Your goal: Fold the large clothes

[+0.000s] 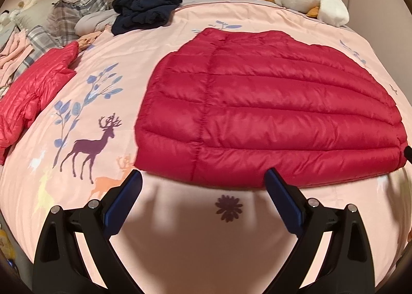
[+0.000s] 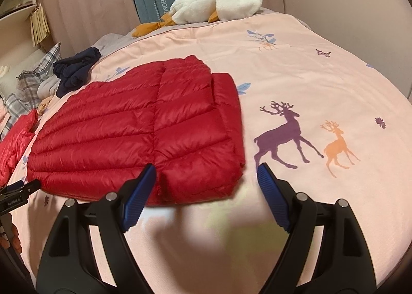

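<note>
One dark red quilted down jacket (image 1: 270,111) lies folded flat on the pink deer-print bedspread (image 1: 108,118), sleeves tucked in. The left gripper (image 1: 203,180) and right gripper (image 2: 206,173) gape wide, holding nothing, at its near hem.

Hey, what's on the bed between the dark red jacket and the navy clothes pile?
Only bare pink duvet with a printed blue sprig separates the dark red jacket from the navy pile, seen in the left wrist view.
</note>
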`<state>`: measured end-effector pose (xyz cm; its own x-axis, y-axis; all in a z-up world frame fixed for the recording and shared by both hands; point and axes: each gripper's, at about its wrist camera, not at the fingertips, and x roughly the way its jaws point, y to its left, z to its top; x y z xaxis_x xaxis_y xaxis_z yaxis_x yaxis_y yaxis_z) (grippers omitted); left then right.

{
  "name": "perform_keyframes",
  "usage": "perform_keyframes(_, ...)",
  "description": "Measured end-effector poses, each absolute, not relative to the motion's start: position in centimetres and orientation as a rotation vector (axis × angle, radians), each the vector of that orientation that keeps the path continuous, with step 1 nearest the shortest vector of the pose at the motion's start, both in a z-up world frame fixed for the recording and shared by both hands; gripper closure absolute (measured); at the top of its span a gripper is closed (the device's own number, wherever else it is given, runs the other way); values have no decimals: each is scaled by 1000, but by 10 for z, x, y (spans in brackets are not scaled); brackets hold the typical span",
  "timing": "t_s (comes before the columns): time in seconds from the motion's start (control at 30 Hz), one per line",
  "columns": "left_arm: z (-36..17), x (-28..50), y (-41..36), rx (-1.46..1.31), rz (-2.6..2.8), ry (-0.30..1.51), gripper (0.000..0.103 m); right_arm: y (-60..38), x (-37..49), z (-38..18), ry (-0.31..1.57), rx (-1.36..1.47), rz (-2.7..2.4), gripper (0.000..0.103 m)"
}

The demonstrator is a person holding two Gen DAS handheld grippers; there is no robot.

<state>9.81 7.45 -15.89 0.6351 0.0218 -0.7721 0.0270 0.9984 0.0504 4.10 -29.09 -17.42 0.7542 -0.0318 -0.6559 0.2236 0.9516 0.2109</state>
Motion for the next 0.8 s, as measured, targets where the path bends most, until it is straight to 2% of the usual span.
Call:
perform_keyframes(0.13,-155,96,83,53,25,881,6,-294,37,-169,699,293,-146,20)
perform_keyframes(0.37,-138,83,85,46,17,850,6,-285,31,-155,690,264,-125,8)
perform_keyframes(0.47,-125,74,80,52,9,814,1,-280,28,-148,687,254,-116,2)
perform_keyframes(0.8,-76,44,71,64,-1,697,1,-270,9,-115,644,239,-97,2)
